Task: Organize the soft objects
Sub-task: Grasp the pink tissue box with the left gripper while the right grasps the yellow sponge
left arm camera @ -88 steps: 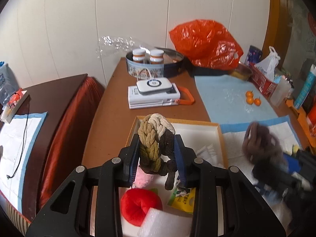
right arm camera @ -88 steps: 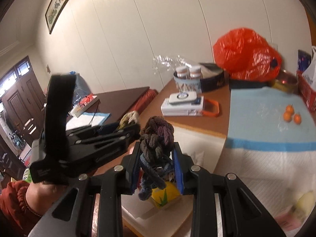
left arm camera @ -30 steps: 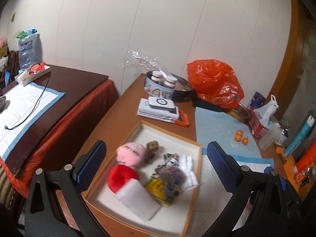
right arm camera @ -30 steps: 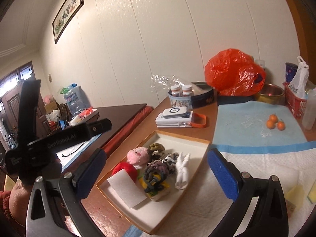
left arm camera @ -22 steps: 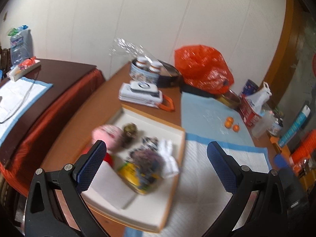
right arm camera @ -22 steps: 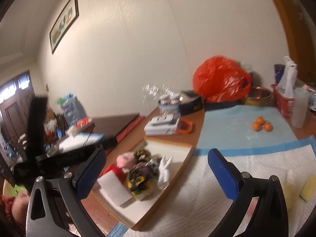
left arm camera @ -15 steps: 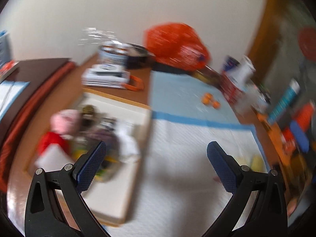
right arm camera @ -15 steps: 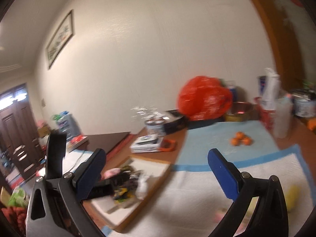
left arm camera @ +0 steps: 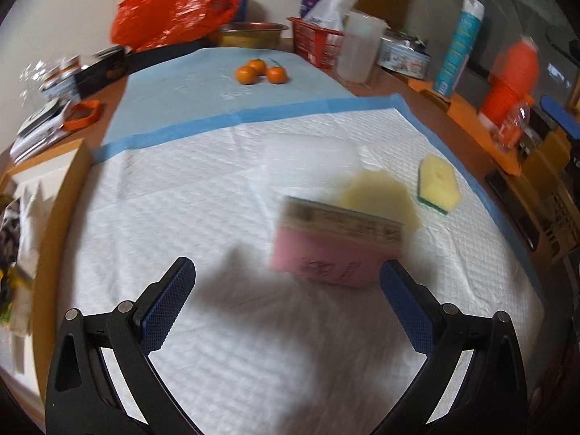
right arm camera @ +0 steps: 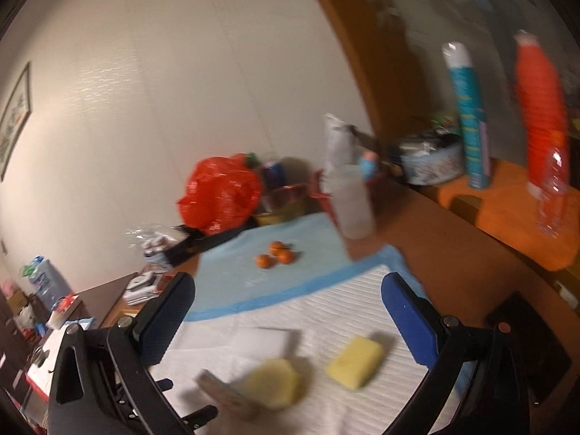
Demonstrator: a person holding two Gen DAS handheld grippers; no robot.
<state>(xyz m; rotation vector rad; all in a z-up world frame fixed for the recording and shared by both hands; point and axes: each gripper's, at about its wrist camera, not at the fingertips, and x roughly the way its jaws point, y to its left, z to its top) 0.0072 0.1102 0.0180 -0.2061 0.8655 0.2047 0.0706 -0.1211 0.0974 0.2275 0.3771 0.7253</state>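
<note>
In the left wrist view a pink sponge with a printed label (left arm camera: 335,244) lies on the white padded mat (left arm camera: 181,217), just ahead of my open, empty left gripper (left arm camera: 286,304). Behind it lie a pale yellow sponge (left arm camera: 380,195), a yellow sponge with a green base (left arm camera: 436,183) and a white foam block (left arm camera: 311,154). The box of sorted soft things (left arm camera: 21,188) is at the left edge. In the right wrist view my right gripper (right arm camera: 286,322) is open and empty above the yellow sponges (right arm camera: 355,362), (right arm camera: 272,384) and the white foam (right arm camera: 261,340).
Three small oranges (left arm camera: 259,70) lie on the blue mat. An orange plastic bag (left arm camera: 174,3), a metal bowl (left arm camera: 250,32), a red basket (left arm camera: 319,45), a clear jug (left arm camera: 359,54), a spray can (left arm camera: 458,43) and an orange bottle (left arm camera: 511,76) stand along the far and right edges.
Both grippers let go of the braided knots into the box and opened. Both then swung right, from the box to the white mat with the sponges.
</note>
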